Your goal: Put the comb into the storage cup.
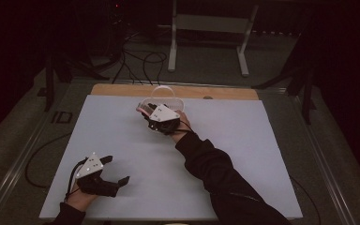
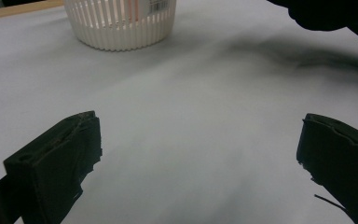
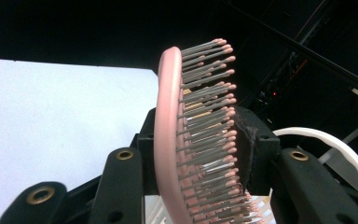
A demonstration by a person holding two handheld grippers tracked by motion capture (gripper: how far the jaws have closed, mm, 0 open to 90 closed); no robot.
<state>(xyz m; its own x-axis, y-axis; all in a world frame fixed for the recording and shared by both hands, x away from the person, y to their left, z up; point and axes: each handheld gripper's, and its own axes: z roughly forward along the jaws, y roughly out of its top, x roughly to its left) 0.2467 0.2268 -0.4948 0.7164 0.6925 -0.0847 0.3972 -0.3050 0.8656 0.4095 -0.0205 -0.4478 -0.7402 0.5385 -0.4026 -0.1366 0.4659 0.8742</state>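
The pink hairbrush [image 3: 177, 140] had a curved, rounded back and rows of grey bristles tipped in pink; it stood on edge between the jaws of the right tongs [image 3: 193, 154], one jaw against the back and the other against the bristle tips, so the right tongs were clamped on it. In the high view the right tongs [image 1: 155, 114] hung over the near rim of a white slatted basket [image 1: 166, 93], with a pink end of the brush [image 1: 142, 109] showing at their left. The basket's rim [image 3: 335, 149] curved just behind the right tongs, and its thin upright slats [image 2: 121, 23] stood well ahead of the left tongs [image 2: 200, 154]. Something with a printed label showed through the slats, too cut off to name. The left tongs [image 1: 115, 171] rested near the person's side of the white surface [image 1: 122, 136], jaws spread wide with nothing between them. Bare surface lay between the two tongs and to the right of the right forearm's dark sleeve [image 1: 220, 173]. Past the basket ran a strip of wooden edge [image 1: 122, 89], and beyond it the floor carried dark cables [image 1: 140, 61] and a white metal stand [image 1: 206, 28].
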